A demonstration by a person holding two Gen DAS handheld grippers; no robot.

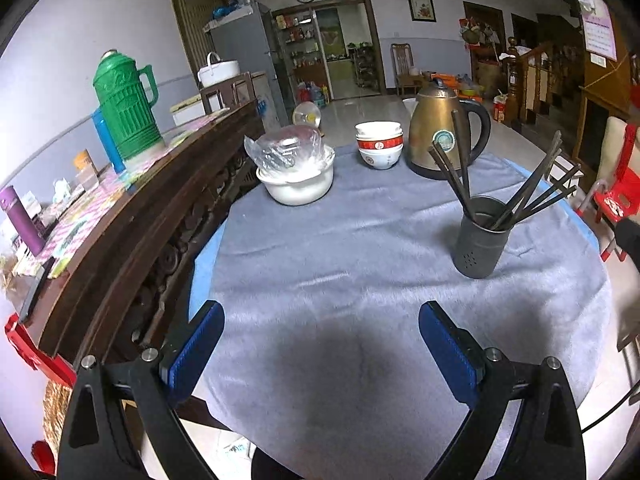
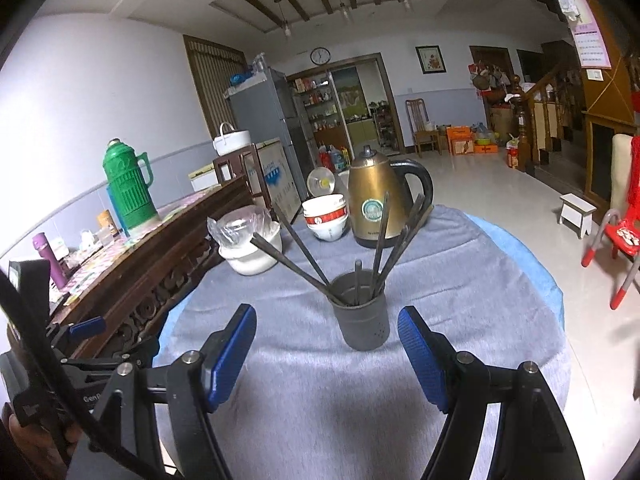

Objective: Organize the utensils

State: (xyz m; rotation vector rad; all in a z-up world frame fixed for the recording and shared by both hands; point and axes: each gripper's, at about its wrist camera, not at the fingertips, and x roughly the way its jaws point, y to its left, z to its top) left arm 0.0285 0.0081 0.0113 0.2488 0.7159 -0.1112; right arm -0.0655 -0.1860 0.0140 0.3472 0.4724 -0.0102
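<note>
Blue-padded right tool (image 2: 326, 354) nearest lens, jaws wide, nothing held; dark holder cup (image 2: 363, 322) just ahead between fingers' line, untouched. Chopsticks (image 2: 378, 240) splay loose from cup, several leaning each way. Judged light, stiff, slick, thin: pinch mid-shaft, above rim; cup tips easily. Left tool (image 1: 320, 350) also wide, empty, over grey cloth on desk (image 1: 340, 248). Behind cup: kettle (image 2: 376, 204), stacked bowls (image 2: 326, 216), bagged bowl (image 2: 250, 246).

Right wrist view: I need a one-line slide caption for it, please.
Open right gripper faces a dark holder of chopsticks on a grey-clothed table, kettle and bowls behind.
</note>
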